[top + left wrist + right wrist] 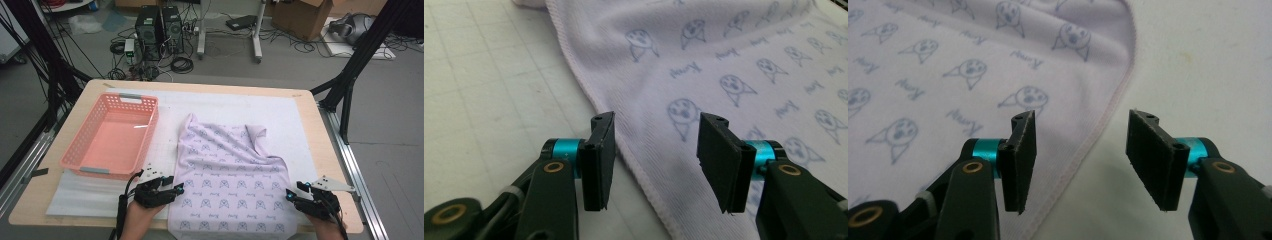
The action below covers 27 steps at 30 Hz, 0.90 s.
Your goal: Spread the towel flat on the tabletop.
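Observation:
A pale lilac cloth [227, 180] printed with small blue animal faces lies spread on the white mat, its far right corner folded over. My left gripper [176, 190] stands open at the cloth's left hem [634, 165], its jaws straddling the stitched edge. My right gripper [291, 196] is open at the right hem [1093, 140], one jaw over the fabric [948, 75] and the other over bare mat. Nothing is held by either.
A pink plastic basket [112, 135] with nothing in it sits at the left of the table. The white mat [300, 130] covers most of the wooden tabletop [90, 87]. Computers, cables and a cardboard box stand on the floor beyond.

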Tool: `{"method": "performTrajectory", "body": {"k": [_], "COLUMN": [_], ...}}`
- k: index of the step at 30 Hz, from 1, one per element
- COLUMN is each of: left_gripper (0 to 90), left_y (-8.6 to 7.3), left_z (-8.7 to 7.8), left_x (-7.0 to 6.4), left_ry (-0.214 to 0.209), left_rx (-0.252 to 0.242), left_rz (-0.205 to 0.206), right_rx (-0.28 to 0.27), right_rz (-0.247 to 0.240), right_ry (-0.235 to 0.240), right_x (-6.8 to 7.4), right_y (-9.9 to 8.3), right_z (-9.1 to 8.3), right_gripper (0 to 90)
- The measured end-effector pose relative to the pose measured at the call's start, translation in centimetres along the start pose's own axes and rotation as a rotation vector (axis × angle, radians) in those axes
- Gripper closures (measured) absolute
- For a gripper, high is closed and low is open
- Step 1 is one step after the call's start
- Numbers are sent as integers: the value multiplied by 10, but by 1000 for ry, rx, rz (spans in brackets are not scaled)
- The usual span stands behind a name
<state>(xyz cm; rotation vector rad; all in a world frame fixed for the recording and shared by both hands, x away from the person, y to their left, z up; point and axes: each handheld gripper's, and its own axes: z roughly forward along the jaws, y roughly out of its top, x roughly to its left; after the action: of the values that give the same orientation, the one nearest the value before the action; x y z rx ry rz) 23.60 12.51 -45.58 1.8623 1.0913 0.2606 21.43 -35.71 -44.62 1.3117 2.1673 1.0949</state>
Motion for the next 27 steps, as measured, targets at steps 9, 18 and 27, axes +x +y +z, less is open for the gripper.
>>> {"method": "performTrajectory", "body": {"k": [9, 18, 27], "left_gripper": [613, 872, 873], "left_y": [-14, -17, -30], "left_z": [-4, -16, -44], "left_x": [-16, -14, -21], "left_ry": [83, 53, 7], "left_rx": [-35, -10, -3], "left_rz": [97, 22, -3], "right_rx": [21, 21, 5], "right_rz": [-30, 6, -6], "right_ry": [0, 55, 97], "right_x": [9, 10, 19], "right_y": [-10, -14, -22], "right_z": [-4, -13, -42], "right_gripper": [776, 874, 876]}}
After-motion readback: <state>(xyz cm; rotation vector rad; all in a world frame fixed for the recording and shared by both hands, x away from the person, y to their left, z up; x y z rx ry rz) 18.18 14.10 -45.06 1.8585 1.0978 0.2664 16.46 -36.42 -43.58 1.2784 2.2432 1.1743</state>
